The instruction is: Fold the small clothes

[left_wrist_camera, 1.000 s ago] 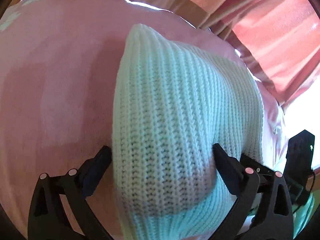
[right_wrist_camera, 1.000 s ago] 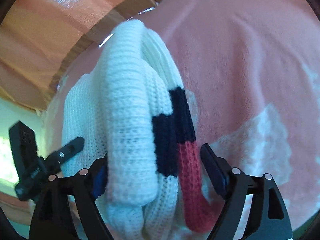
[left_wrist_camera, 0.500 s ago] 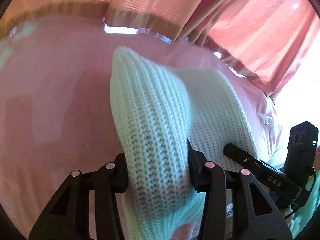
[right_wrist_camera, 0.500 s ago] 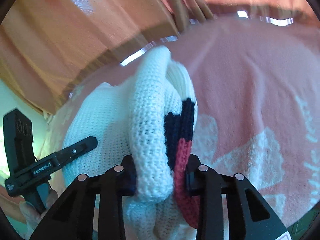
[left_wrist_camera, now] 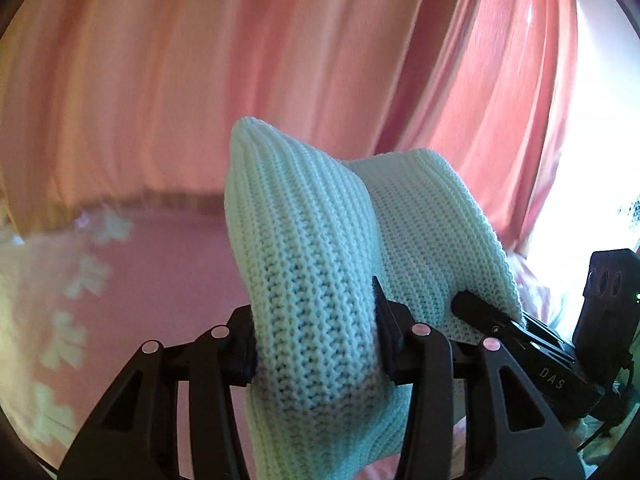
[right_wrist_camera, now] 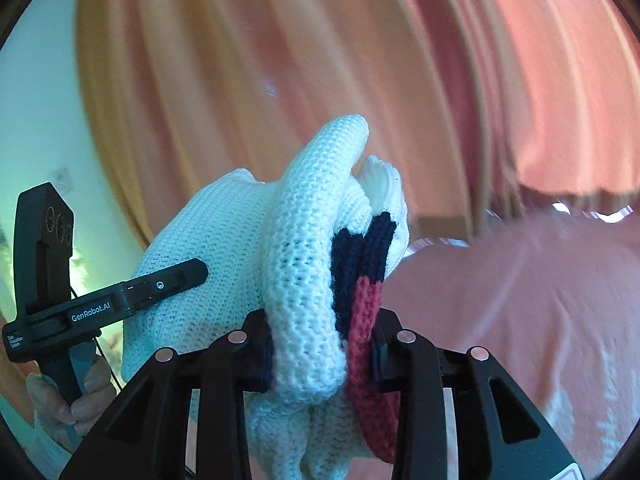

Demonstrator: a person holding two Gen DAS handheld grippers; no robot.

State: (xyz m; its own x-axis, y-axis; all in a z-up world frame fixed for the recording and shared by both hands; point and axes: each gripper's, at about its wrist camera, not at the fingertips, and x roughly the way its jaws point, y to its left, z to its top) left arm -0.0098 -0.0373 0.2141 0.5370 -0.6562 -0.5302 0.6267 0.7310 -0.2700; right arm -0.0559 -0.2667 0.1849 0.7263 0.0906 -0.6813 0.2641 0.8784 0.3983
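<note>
Knitted white wool fills both views: you have the small sweater (left_wrist_camera: 308, 264) pinched at two ends and held up in the air, above the pink bed cover (left_wrist_camera: 160, 264) and in front of the pink curtain (left_wrist_camera: 200, 80). Your left gripper (left_wrist_camera: 314, 346) has its jaws closed tight on a thick bunch of plain ribbed knit, and your right gripper (right_wrist_camera: 322, 346) has its jaws clamped on a bunched edge that shows a navy and red patch (right_wrist_camera: 360, 276). What matters for the coming move is that the sweater runs sideways between your two hands, with its long axis going from left jaws to right jaws, and the cloth rises forward out of each grip instead of hanging flat. In the left view the right gripper sits close at the right; in the right view the left gripper sits close at the left, so your hands are near each other and the span between them looks slack. Neither hand seems nearer the bed. To my eye you would need to draw the hands apart before laying it down. How much of the garment hangs below the jaws is hidden.
</note>
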